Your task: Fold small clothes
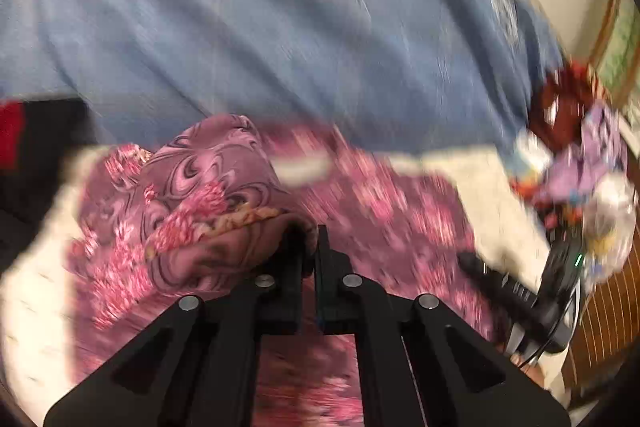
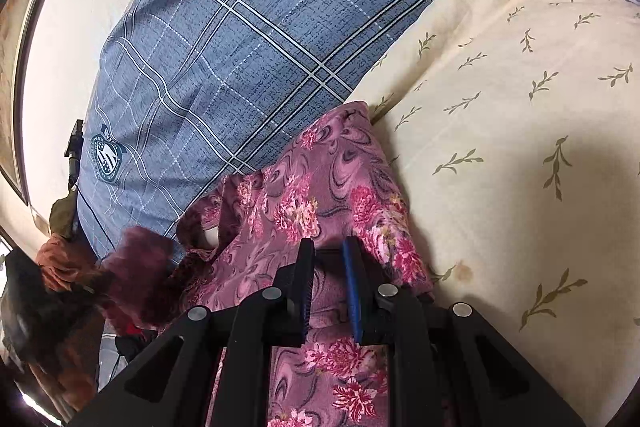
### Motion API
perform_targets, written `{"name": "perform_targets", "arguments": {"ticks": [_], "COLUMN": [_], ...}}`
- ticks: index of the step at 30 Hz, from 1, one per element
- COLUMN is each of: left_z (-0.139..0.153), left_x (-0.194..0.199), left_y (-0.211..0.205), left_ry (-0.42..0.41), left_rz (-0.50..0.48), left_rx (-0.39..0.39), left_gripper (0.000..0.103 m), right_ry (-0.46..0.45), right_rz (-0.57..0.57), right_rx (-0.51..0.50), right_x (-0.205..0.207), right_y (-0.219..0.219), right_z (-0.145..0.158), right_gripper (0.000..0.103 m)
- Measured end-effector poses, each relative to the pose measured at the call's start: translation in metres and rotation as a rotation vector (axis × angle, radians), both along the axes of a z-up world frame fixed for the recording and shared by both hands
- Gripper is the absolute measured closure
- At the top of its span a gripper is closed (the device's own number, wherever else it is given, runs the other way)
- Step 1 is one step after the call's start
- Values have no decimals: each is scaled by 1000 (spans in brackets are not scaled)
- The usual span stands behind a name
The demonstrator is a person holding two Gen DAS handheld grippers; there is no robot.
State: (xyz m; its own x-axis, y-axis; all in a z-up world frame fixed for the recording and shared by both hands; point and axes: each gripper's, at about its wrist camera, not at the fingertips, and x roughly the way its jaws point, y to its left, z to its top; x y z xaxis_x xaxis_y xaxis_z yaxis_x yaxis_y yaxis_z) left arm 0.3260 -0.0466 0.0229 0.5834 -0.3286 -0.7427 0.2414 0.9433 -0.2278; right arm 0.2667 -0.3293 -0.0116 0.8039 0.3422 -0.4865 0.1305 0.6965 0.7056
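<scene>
both grippers (left, right) pinch the floral garment.

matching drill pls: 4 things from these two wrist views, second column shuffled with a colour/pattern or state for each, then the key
Things:
1. left gripper
2. small garment
3. pillow
4. sheet

Descriptions:
A. cream with a small olive sprig print
B. blue-grey with a white and dark check and a crest badge
C. purple-pink with a floral swirl print
D. shut on a bunched fold of fabric

Pairs: 1-D, 2-C, 3-B, 4-A

The right gripper sits over the same small garment, with a narrow gap between its jaws; whether its pads pinch the cloth cannot be told.
</scene>
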Motion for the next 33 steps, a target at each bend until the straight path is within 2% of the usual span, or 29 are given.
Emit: {"name": "perform_targets", "arguments": {"ticks": [2, 5, 8, 10, 11, 12, 13, 15, 17, 18, 19, 20, 21, 24, 26, 28, 30, 32, 33], "left_z": [-17, -31, -23, -15, -11, -7, -4, -6, -11, -15, -20, -22, -26, -32, -30, -28, -27, -26, -26], "left_x": [-5, -18, -47, -64, -67, -70, -70, -66, -58, -55, -54, -53, -53, -51, -52, -53, -54, -53, -52], "left_y": [-20, -26, 4, 37, 52, 75, 91, 126, 155, 166, 176, 184, 192, 204, 208, 208, 208, 207, 207], "left_ry": [42, 90, 78, 34, 10, -17, -27, -30, 5, 24, 39, 53, 76, 94, 76, 70, 69, 63, 63], "left_rz": [-15, -48, -53, -14, 21, 74, 113, 205, 275, 304, 333, 352, 376, 398, 414, 417, 411, 411, 412], "left_rx": [42, 54, -54, -136, -157, -180, -200, -244, -287, -302, -324, -342, -365, -414, -402, -400, -404, -389, -380], "left_gripper": [98, 77, 63, 43, 41, 40, 40, 40, 40, 40, 40, 40, 40, 40, 40, 40, 40, 40, 40], "right_ry": [-3, -3, 5, 34, 63, 95, 107, 87, 48, 31, 10, -6, -43, -109, -129, -143, -152, -162, -167], "right_rz": [1, 0, 0, 0, 5, 12, 33, 107, 205, 252, 309, 344, 397, 462, 495, 541, 554, 569, 576], "right_rx": [5, 9, 5, -26, -66, -121, -159, -204, -303, -349, -417, -476, -577, -825, -987, -1086, -1230, -1296, -1297], "right_x": [-1, -1, 0, 2, 5, 7, 9, 8, 5, 4, 3, 2, 0, -3, 2, 4, 9, 15, 18], "right_y": [-1, -1, -2, 2, 7, 15, 24, 51, 94, 114, 140, 159, 189, 244, 276, 297, 317, 325, 325], "right_z": [0, 0, 0, 4, 9, 17, 25, 43, 65, 72, 80, 86, 93, 99, 94, 85, 72, 62, 60], "right_gripper": [87, 87, 87, 87, 87, 83, 75, 68, 59, 48, 40, 38, 37, 28, 26, 27, 27, 32, 53]}}
